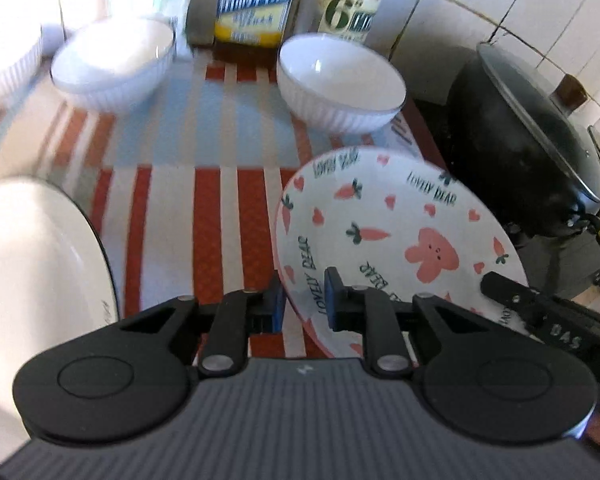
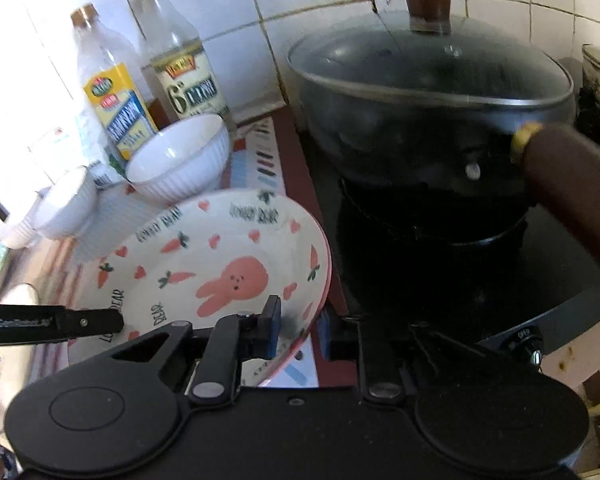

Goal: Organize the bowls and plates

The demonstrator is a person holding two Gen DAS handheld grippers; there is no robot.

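Carrot plate (image 1: 388,236) rim pinched by left gripper (image 1: 305,300) and right gripper (image 2: 298,326); near edge hidden behind both.

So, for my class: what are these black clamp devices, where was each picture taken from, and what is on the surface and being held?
They are two hand-held grippers, each with a camera looking along its two fingers. The left gripper straddles the near rim of a white plate printed with pink rabbits and carrots; the right gripper straddles its other edge. Both seem to hold it together, tilted above the red-and-white striped mat. On the mat stand white ribbed bowls and a plain white plate, with two labelled bottles behind. Beside it is a black lidded pot.
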